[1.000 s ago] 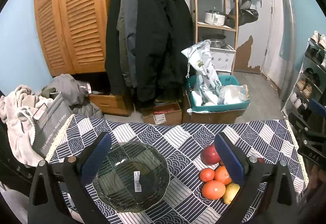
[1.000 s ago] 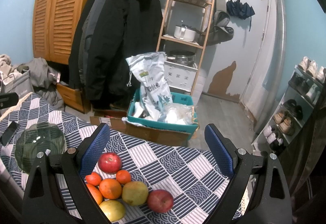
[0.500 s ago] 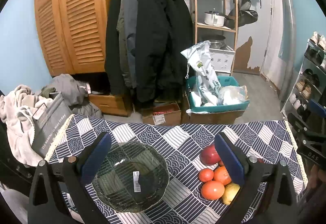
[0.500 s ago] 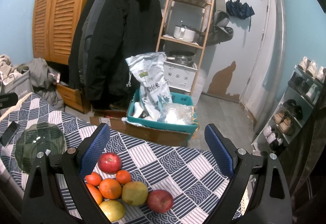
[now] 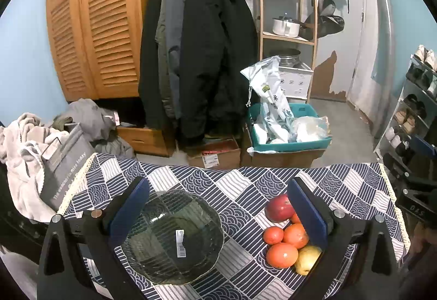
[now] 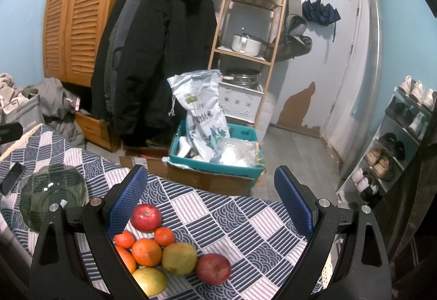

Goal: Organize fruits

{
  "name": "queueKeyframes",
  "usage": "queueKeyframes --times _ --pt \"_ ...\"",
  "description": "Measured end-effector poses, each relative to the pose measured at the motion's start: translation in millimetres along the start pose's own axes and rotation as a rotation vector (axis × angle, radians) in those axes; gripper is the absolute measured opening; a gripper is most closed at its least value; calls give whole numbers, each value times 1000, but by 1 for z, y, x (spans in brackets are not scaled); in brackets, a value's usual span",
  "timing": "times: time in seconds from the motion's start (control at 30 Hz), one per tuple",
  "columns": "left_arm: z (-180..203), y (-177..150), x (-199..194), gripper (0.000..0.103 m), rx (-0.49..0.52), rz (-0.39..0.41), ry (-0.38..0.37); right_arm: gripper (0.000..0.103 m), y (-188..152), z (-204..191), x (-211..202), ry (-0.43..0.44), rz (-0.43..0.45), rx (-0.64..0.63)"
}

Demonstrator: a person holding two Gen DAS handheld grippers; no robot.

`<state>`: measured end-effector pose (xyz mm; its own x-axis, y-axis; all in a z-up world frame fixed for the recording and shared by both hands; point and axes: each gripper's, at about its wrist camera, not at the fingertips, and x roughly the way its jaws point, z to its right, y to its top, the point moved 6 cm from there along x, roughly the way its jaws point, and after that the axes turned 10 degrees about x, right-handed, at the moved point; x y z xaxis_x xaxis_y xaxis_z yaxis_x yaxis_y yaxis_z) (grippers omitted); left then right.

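A glass plate with a barcode sticker lies on the patterned tablecloth; it also shows in the right wrist view. To its right is a cluster of fruit: a red apple, a second red apple, oranges, small tangerines and yellow-green pears. The fruit also shows in the left wrist view. My left gripper is open above the plate and fruit. My right gripper is open above the fruit. Both are empty.
A dark phone lies left of the plate. Beyond the table's far edge are hanging coats, a teal bin with bags, cardboard boxes, a wooden shelf and a shoe rack. A laundry pile is at left.
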<state>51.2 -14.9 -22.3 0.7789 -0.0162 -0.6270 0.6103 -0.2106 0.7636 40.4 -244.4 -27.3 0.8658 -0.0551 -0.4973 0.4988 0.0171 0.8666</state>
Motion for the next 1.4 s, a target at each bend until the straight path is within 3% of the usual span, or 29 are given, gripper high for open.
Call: queueKeyframes --times 0.5,0.77,1.03,1.4 --pt "4 -1 4 102 5 -4 -2 93 -1 1 -1 1 -7 -2" --pt "15 -20 25 102 13 -36 -37 93 -11 9 3 8 -44 3" --pt "40 -54 70 102 32 -162 -109 93 -31 24 18 -19 -127 8" --pt "69 -91 97 101 99 -275 -151 92 -70 43 44 -41 -287 24"
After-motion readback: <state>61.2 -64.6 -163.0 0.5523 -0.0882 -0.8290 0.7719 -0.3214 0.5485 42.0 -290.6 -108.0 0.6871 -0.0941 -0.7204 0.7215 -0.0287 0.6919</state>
